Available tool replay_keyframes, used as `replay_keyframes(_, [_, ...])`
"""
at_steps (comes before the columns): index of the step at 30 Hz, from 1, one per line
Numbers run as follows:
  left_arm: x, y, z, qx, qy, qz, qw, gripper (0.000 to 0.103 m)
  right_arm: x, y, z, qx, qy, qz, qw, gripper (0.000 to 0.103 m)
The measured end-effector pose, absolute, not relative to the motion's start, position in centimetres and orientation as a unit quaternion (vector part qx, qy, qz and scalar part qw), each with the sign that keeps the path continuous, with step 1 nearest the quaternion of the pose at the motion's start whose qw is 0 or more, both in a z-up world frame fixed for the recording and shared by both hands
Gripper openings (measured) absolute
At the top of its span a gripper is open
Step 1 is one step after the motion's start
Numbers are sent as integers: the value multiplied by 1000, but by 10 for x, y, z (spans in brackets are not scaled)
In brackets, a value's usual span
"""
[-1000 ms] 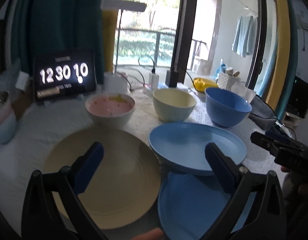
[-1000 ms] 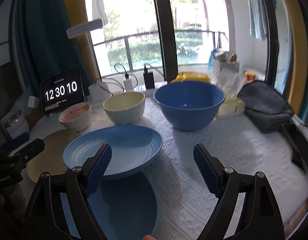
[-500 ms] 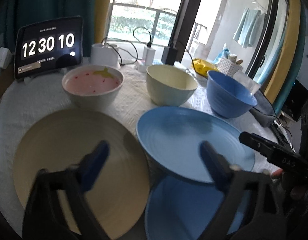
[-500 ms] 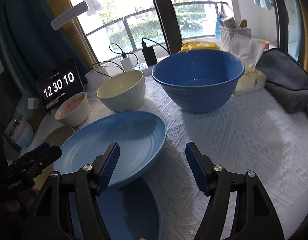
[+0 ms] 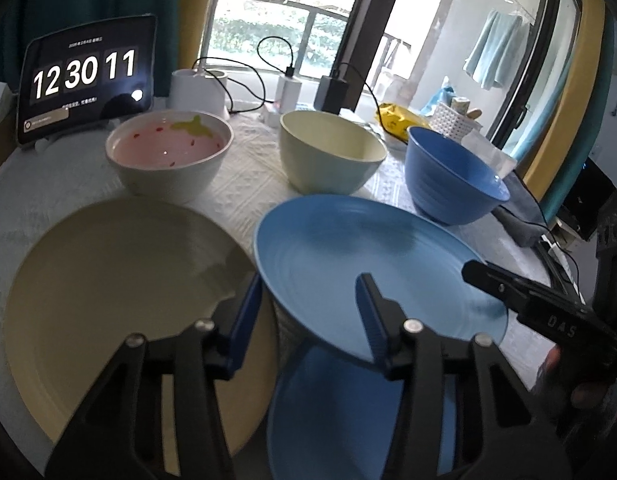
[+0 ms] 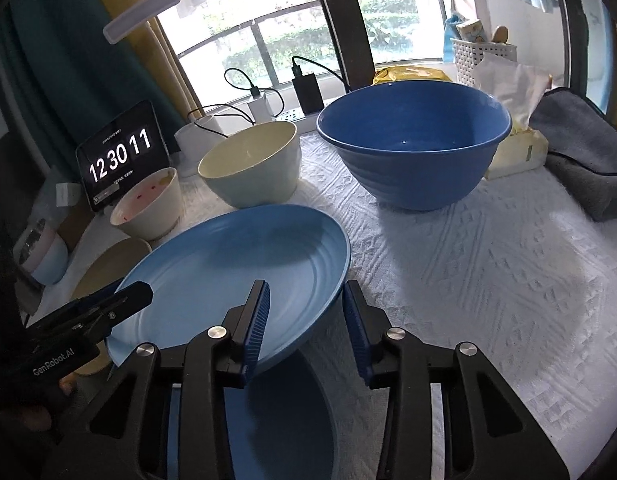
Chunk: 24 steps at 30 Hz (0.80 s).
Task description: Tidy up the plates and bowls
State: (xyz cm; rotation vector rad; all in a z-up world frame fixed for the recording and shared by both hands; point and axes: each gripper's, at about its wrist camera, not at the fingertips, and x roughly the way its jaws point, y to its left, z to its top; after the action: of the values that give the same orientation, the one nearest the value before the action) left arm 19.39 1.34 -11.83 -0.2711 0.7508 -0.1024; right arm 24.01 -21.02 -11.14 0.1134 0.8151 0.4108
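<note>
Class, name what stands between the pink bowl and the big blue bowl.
The cream bowl stands between the pink bowl and blue bowl, clearest in the left wrist view.

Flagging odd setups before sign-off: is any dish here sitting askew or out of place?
Yes. The upper blue plate sits tilted, its near edge propped on the lower blue plate instead of nested flat. The cream plate lies flat and the three bowls stand upright.

My left gripper [image 5: 308,312] straddles the near left rim of the tilted plate [image 5: 360,256]; my right gripper [image 6: 304,320] straddles its right rim. Another plate [image 5: 340,416] lies under it, a third plate [image 5: 108,288] lies to its left, and three bowls [image 5: 328,156] stand behind.
</note>
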Motion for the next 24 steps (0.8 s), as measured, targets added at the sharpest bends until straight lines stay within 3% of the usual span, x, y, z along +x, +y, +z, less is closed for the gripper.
replay_keyframes(24, [133, 7, -86, -120, 320, -76, 937, 50, 188, -217, -76, 31, 355, 188, 915, 39])
